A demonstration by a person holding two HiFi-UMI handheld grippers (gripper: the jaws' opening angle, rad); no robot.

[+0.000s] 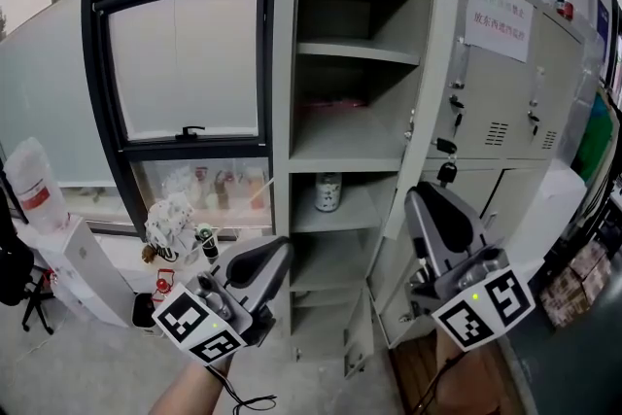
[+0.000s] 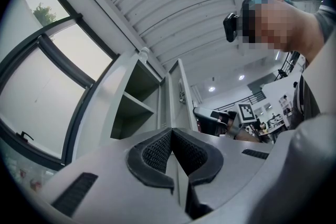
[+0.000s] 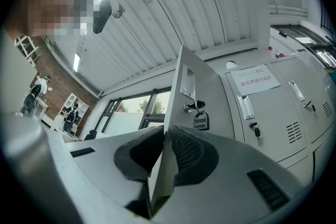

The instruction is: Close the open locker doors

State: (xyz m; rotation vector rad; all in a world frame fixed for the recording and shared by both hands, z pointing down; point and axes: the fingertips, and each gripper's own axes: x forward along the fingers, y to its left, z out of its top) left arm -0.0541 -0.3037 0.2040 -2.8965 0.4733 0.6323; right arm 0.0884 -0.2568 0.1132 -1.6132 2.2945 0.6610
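Doors are seen open on the tall locker at 12 o'clock in the head view. The top door is swung out and is seen edge-on, a little toward 1 o'clock. The bottom door is swung out too, below it, near 5 o'clock. Shelves are laid bare inside, and a bottle is kept on one of them.

The right gripper is held up at 5 o'clock, at the low end of the top door. In the right gripper view the thin edge of that door is pinched between the two pads. A key with a tag is seen just above the pads, at 12 o'clock. The door is likely held by its free edge, far from the hinge, so that it can be swung with little push.

The left gripper is held low at 7 o'clock, apart from both doors. Its pads are pressed together, and nothing is held between them. It is likely kept back so the way is left free for the door.

The task is judged to be at its start, as neither door is shut yet. A window is seen at 10 o'clock.
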